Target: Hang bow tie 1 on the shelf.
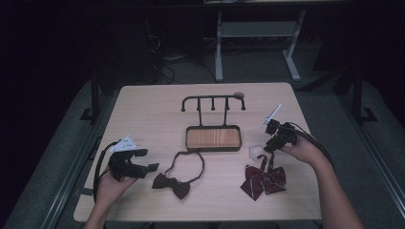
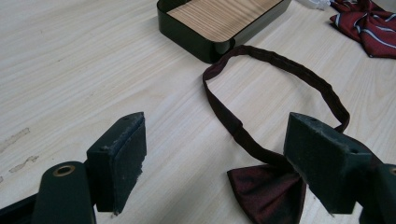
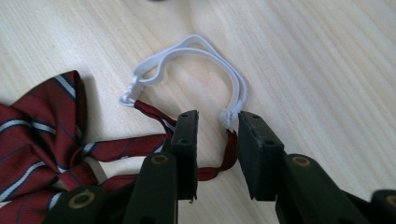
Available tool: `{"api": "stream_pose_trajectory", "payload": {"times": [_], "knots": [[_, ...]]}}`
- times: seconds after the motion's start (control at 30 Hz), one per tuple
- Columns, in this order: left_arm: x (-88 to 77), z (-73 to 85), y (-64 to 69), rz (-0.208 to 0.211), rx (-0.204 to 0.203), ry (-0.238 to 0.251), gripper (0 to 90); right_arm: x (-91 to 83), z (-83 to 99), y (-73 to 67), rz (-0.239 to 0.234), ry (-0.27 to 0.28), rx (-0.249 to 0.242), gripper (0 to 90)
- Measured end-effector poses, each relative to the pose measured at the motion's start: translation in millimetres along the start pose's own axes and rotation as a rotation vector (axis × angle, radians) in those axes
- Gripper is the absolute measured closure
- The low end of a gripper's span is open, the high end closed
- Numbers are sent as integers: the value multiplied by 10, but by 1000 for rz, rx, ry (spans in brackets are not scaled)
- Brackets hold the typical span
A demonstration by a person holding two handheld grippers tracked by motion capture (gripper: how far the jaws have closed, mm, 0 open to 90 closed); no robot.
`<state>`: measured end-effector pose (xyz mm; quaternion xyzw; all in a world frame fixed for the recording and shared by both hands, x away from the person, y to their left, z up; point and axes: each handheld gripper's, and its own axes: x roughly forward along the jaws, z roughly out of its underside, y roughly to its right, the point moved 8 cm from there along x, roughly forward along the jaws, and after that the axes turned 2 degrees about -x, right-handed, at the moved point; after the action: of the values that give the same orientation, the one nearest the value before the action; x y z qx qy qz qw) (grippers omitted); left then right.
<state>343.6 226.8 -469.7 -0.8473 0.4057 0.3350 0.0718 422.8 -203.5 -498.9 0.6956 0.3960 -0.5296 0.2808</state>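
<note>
The right claw is down at the worktop over the neck strap of the striped red bow tie. Its jaws stand partly closed with a narrow gap between them, and one red end of the strap, where it joins the white elastic loop, lies in that gap; the strap sits close against the inner face of the right-hand jaw, but whether the pads press on it cannot be told. In the high view this claw sits at the right side of the worktop, held by the person's right hand, its tips just above the white loop. The bow itself lies nearer the person, spread flat, with its two tails running up toward the loop.

The left claw is spread wide and holds nothing. It hovers low over the worktop, and between its jaws the dark bow tie lies flat, its knot near the right-hand jaw and its dark strap curling away in an open ring. In the high view the left hand keeps this claw just to the left of that dark bow tie.

Beyond the ring of the strap stands a black tray with a wooden floor, and from its back edge rises a black rack with pegs.
</note>
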Motion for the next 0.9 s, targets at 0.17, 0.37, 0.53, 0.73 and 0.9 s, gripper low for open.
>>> {"api": "stream_pose_trajectory", "payload": {"times": [0.17, 0.37, 0.53, 0.73, 0.9], "knots": [[-21, -37, 37, 22, -7, 25, 210, 39, 25, 26, 1, -21, 9, 677], [5, -18, 32, 20, -3, 9, 209, 87, 28, 54, 0, -37, 18, 701], [2, -18, 34, 18, 2, 8, 210, 137, 38, 58, -2, -64, 17, 742], [-32, -58, 66, 43, -17, 40, 210, 153, 52, 51, 0, -82, 8, 799], [-26, -57, 67, 44, -12, 37, 209, 151, 60, 56, 0, -86, 13, 827]]}}
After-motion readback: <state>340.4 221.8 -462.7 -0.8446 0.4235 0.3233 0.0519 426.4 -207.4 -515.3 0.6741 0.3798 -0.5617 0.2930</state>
